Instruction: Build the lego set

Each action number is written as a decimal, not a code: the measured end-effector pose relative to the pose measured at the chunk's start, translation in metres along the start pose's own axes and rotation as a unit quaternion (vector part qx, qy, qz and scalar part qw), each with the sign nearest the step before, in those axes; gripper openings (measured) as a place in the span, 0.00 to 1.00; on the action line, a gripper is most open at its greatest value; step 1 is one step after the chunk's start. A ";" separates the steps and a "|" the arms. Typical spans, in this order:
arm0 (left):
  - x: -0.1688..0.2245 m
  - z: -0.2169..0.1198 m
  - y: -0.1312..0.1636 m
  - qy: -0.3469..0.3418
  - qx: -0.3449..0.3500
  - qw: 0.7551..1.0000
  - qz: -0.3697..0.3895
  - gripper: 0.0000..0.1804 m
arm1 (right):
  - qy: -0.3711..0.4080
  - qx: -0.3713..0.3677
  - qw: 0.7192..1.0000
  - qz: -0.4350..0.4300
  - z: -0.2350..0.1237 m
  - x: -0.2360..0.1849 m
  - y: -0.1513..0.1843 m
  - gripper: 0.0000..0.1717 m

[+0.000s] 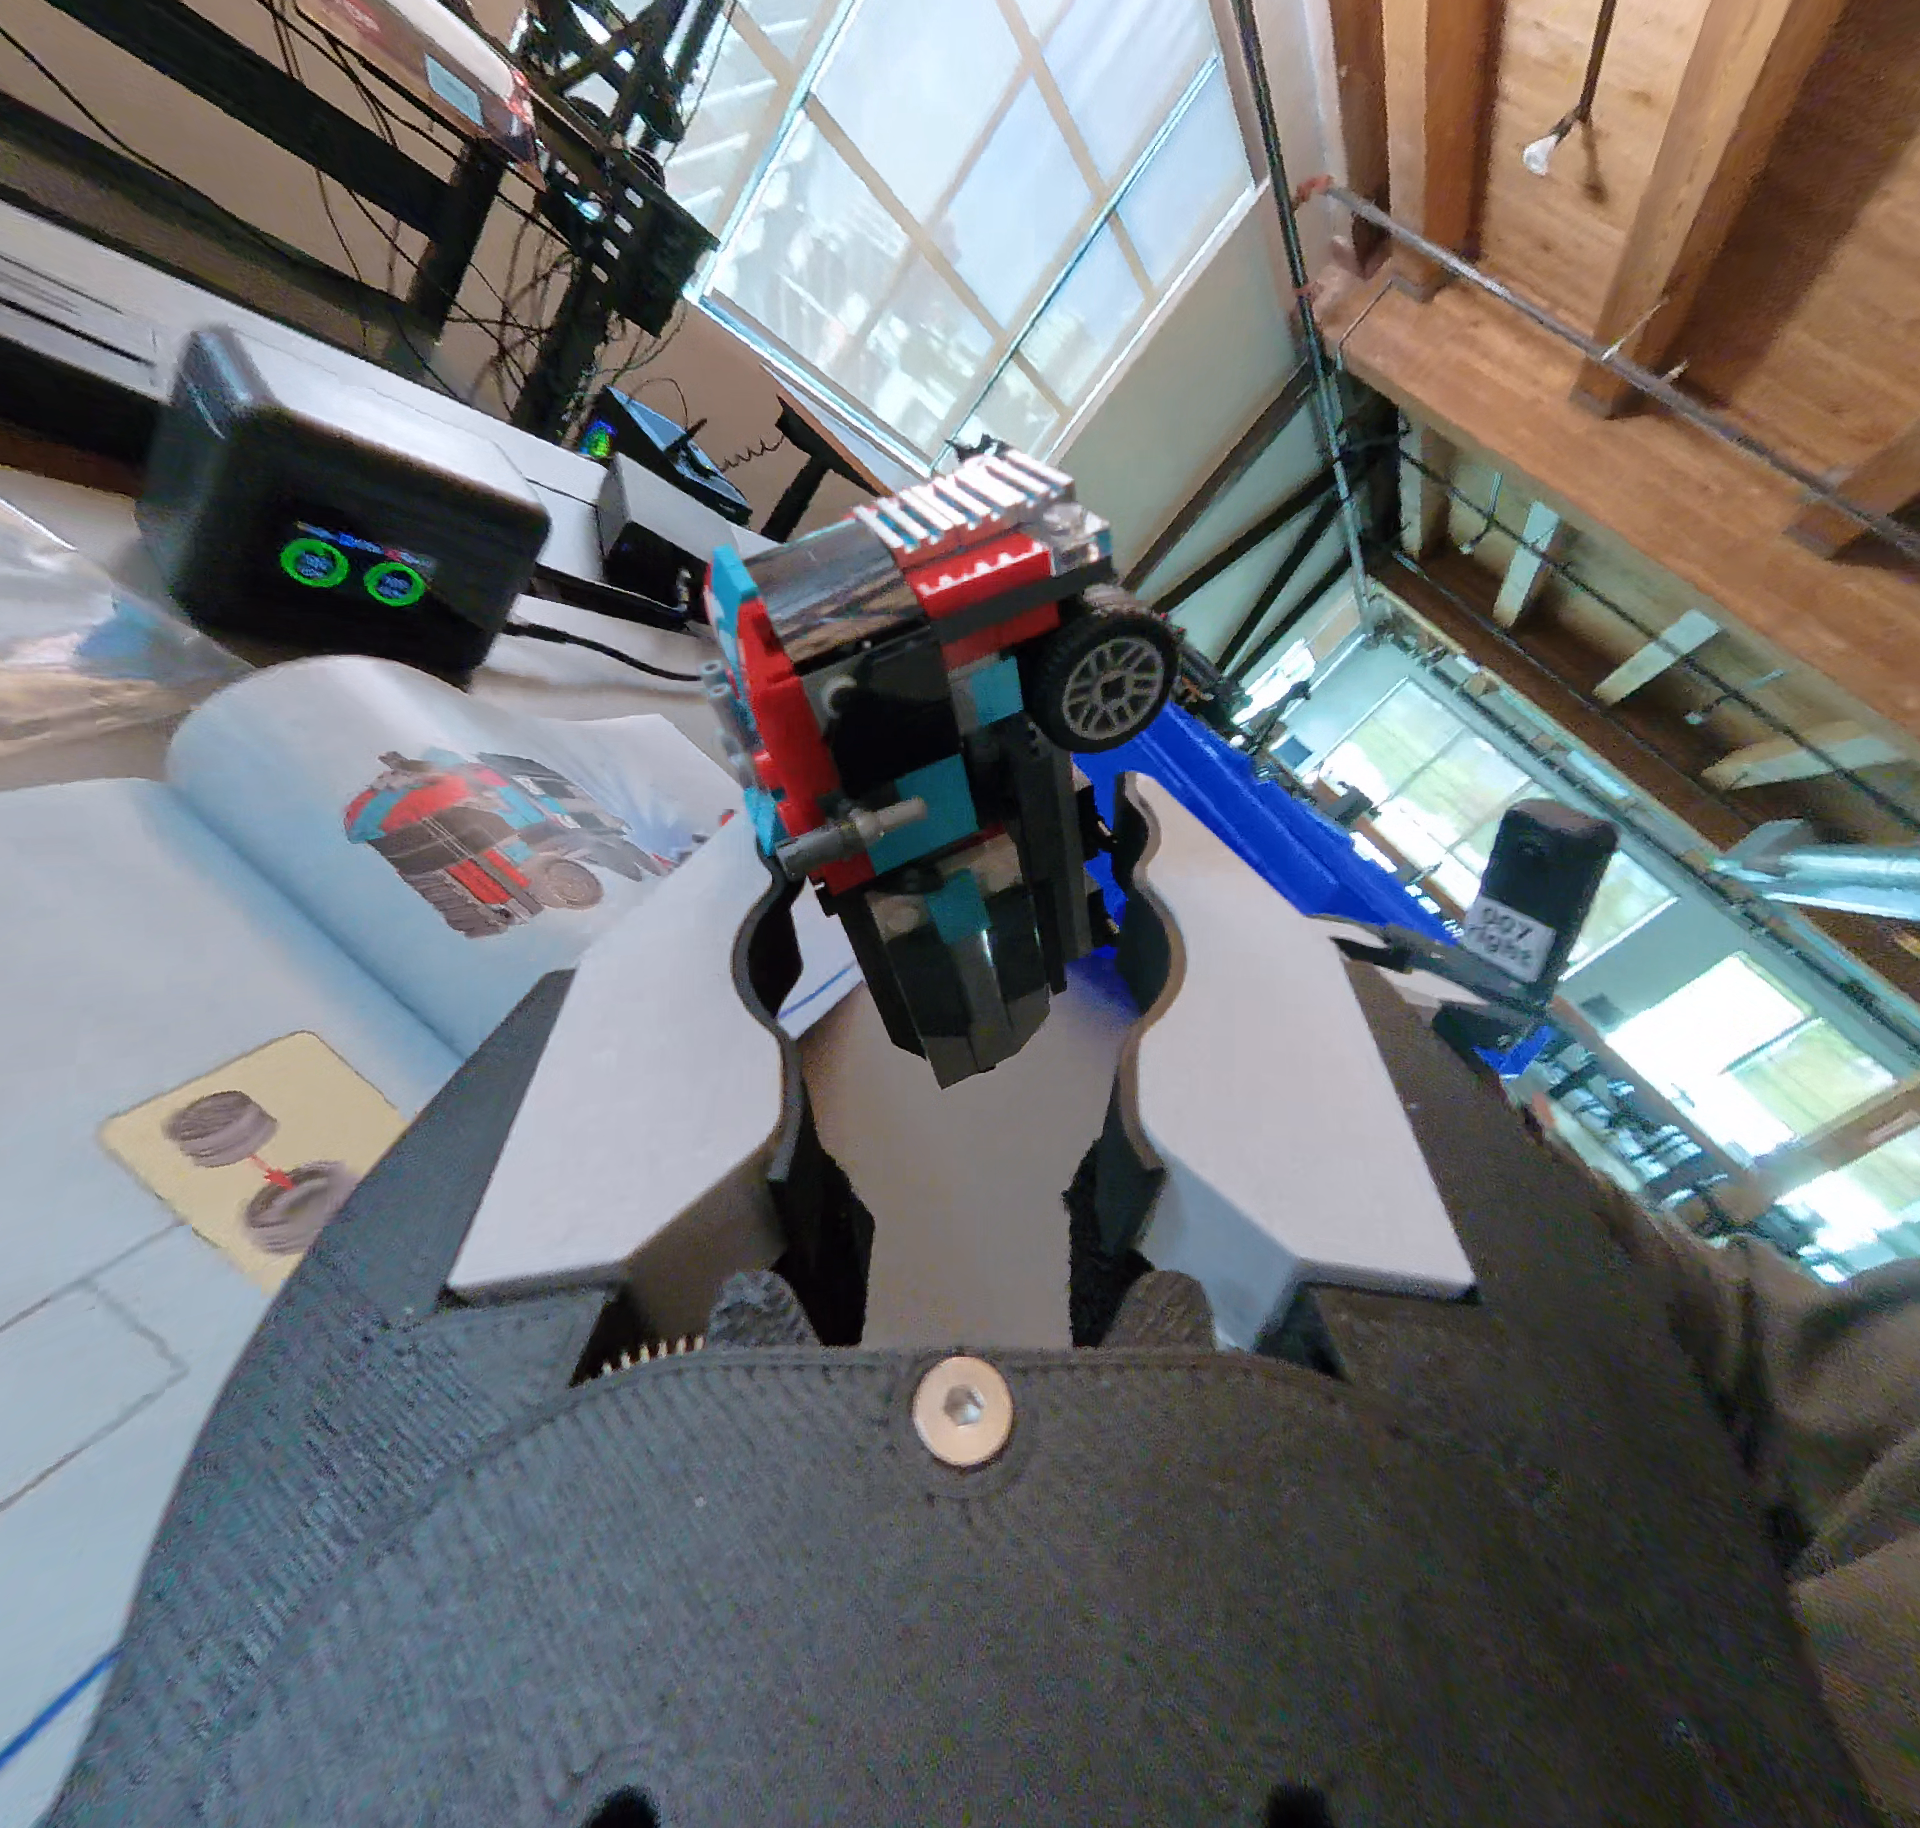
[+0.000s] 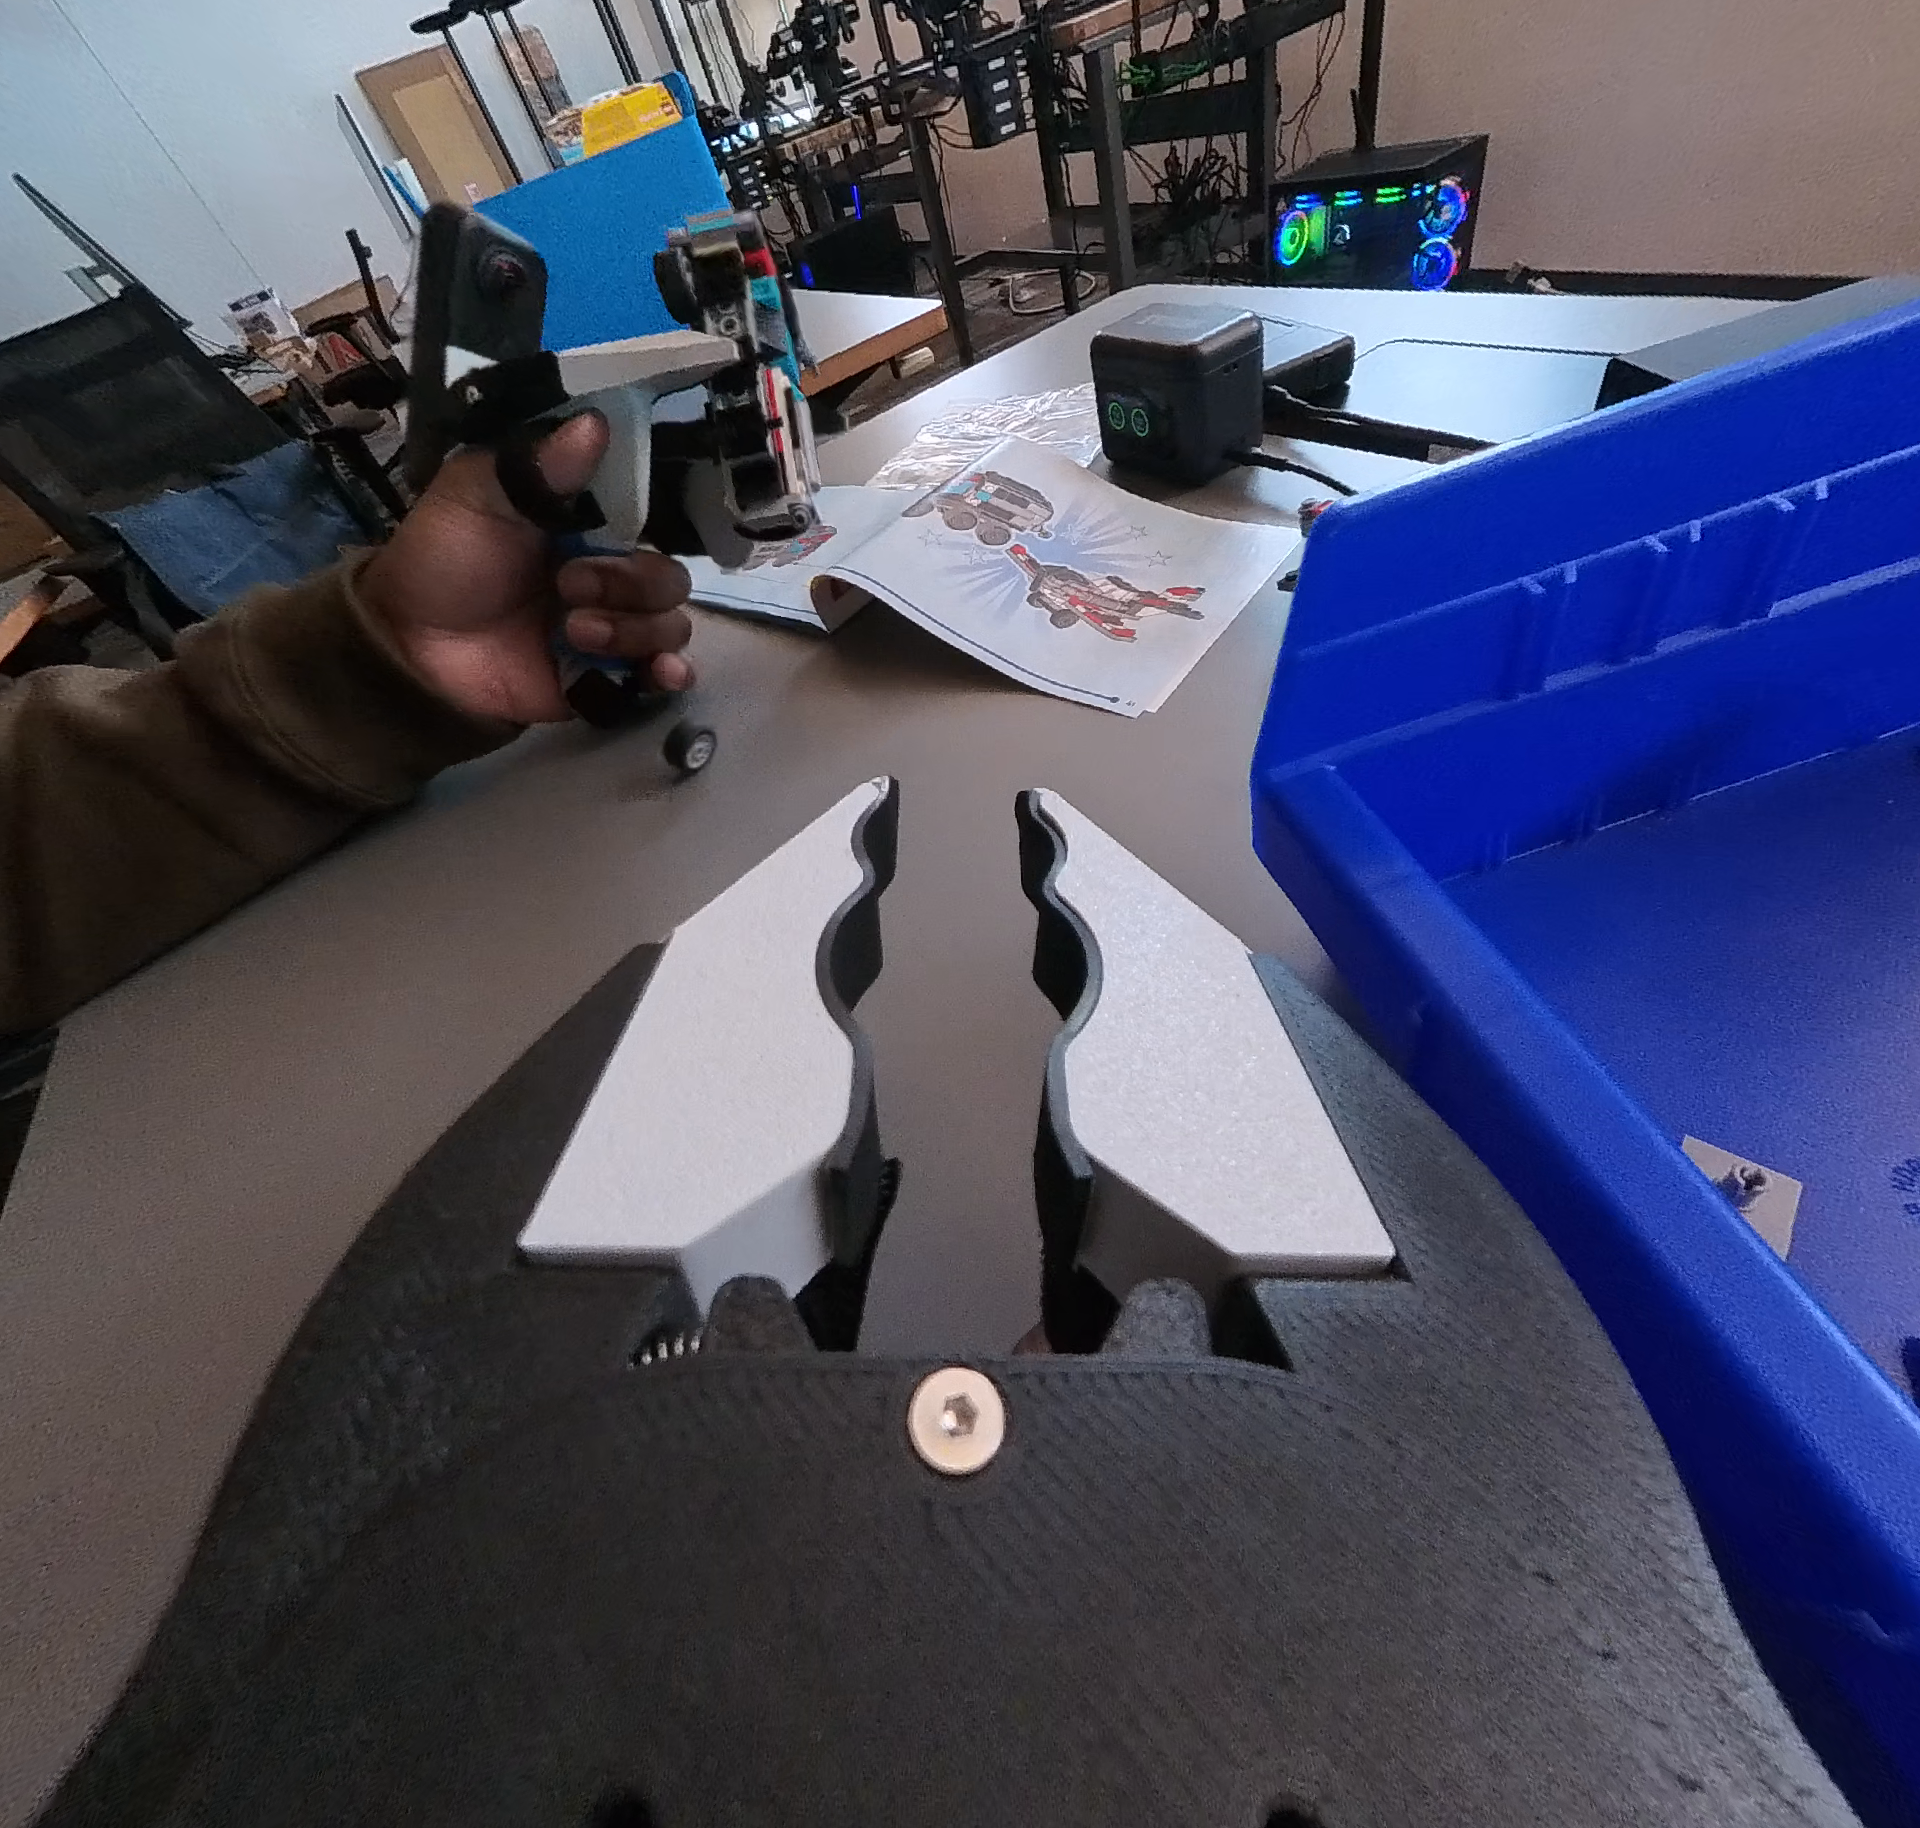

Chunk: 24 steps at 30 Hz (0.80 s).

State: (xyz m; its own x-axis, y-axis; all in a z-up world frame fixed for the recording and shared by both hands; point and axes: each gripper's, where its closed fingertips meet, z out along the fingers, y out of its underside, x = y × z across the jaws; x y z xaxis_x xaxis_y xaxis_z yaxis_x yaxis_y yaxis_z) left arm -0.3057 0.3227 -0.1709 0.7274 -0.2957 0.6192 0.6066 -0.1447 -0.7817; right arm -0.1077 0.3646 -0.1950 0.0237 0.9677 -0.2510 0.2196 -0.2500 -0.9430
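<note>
You are holding the brick-built toy truck (image 1: 914, 760) in your left gripper (image 1: 951, 869), raised off the grey table (image 2: 520, 947). Its two pads are pressing on the truck's dark chassis end, one on each flank. The truck's long axis is running straight out along the fingers, away from your hand (image 2: 499, 573), with the red and teal cab end pointing outward and up. One fitted wheel (image 1: 1110, 675) is showing on its right flank; on the near flank a bare grey axle pin (image 1: 852, 828) is sticking out sideways.

Your right gripper (image 2: 956, 802) is hovering low over the bare table with its jaws narrowly parted and nothing between them. A loose black wheel (image 2: 690, 745) is lying on the table ahead and to the left of those fingertips, just beside your left hand, so the right gripper is the free one near it. The blue bin (image 2: 1455, 843) is standing just to the right, and the open instruction booklet (image 2: 1039, 583) is lying beyond.
</note>
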 end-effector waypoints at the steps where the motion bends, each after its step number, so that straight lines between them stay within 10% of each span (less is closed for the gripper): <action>1: 0.003 0.003 0.003 0.007 0.000 1.000 -0.013 0.34 | 0.000 -0.001 1.000 -0.001 0.000 0.000 0.000 0.14; 13: 0.048 0.026 0.047 0.051 -0.058 0.997 -0.007 0.34 | -0.027 -0.082 0.991 -0.098 0.009 -0.028 0.022 0.15; 24: 0.023 0.008 0.011 0.026 -0.007 0.999 -0.033 0.34 | -0.087 -0.167 0.969 -0.159 0.051 -0.079 0.039 0.18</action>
State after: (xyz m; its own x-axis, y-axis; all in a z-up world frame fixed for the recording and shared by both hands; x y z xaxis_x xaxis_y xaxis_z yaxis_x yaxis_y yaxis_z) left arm -0.2799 0.3222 -0.1645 0.6679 -0.3341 0.6651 0.6482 -0.1781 -0.7404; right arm -0.1505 0.2767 -0.2228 -0.2555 0.9666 -0.0188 0.4922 0.1133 -0.8631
